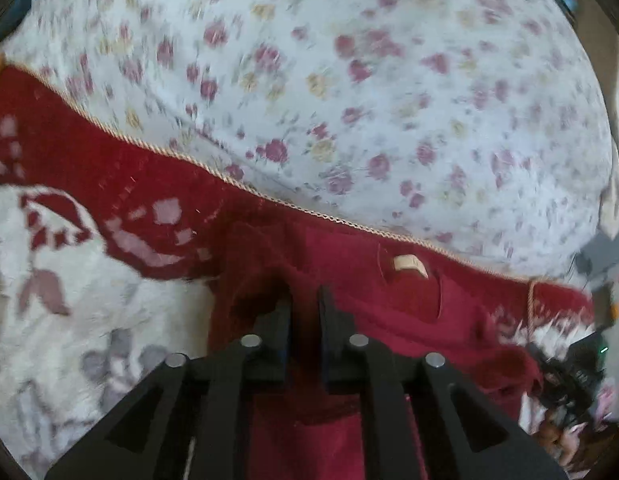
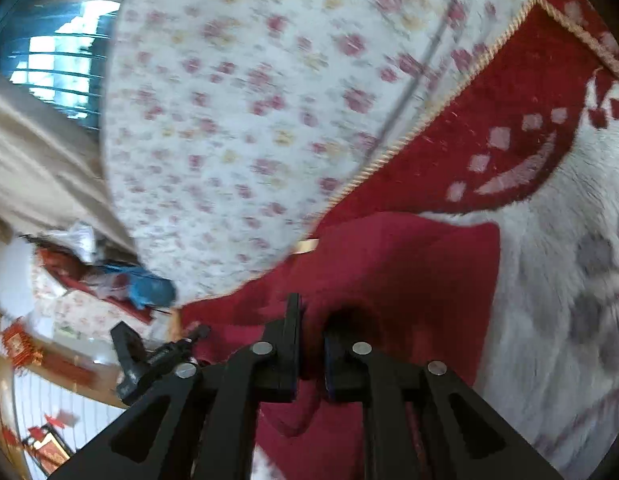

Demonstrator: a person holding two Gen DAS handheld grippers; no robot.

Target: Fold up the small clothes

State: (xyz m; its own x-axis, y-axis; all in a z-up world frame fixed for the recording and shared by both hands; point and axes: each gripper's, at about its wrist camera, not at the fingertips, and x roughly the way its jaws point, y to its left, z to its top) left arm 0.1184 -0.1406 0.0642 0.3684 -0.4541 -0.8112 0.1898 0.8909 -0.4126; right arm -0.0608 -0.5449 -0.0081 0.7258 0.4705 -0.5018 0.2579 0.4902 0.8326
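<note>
A small dark red garment with a beige neck label lies on a red and white blanket. My left gripper is shut on the red garment, cloth pinched between its black fingers. In the right wrist view the same red garment spreads ahead, its label at the far edge. My right gripper is shut on the garment's near edge. Both views are motion blurred.
A white floral bedsheet lies beyond the blanket's corded edge. The white fluffy part of the blanket is on the right. Clutter, a blue object and a black clamp sit at the left.
</note>
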